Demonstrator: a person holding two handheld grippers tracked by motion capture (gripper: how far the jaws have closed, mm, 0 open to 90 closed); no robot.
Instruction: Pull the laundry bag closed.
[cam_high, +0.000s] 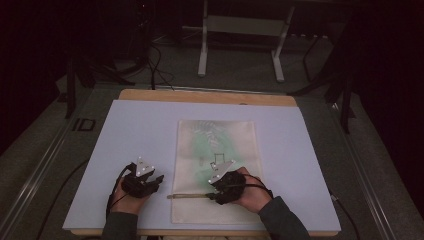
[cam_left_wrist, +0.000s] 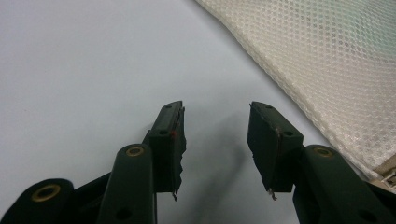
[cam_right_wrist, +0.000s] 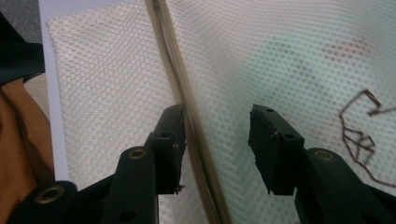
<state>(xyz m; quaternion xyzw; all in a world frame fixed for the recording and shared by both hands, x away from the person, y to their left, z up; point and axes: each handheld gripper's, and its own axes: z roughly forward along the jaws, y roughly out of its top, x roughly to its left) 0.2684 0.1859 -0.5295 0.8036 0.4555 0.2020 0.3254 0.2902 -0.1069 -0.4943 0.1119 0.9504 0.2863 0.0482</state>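
A white mesh pouch (cam_high: 215, 145) lies flat in the middle of the pale board (cam_high: 140, 130), with a greenish sheet (cam_high: 210, 142) and a small dark line figure (cam_high: 217, 159) showing through it. Its zipper strip (cam_high: 187, 196) runs across the near end. My right gripper (cam_high: 211, 195) hovers over that strip, pointing left along it. In the right gripper view my right gripper (cam_right_wrist: 217, 112) is open, the zipper strip (cam_right_wrist: 173, 60) passes just inside the left jaw, and nothing is pinched. My left gripper (cam_high: 159, 179) rests left of the pouch, and my left gripper (cam_left_wrist: 215, 109) is open over bare board (cam_left_wrist: 93, 70), beside the mesh pouch (cam_left_wrist: 327, 60).
The board lies on a wooden table (cam_high: 200, 96) whose far edge shows beyond it. A white metal stand (cam_high: 202, 50) and cables sit on the dark floor behind. Bare board extends left and right of the pouch. A hand (cam_right_wrist: 18, 140) shows at the left of the right gripper view.
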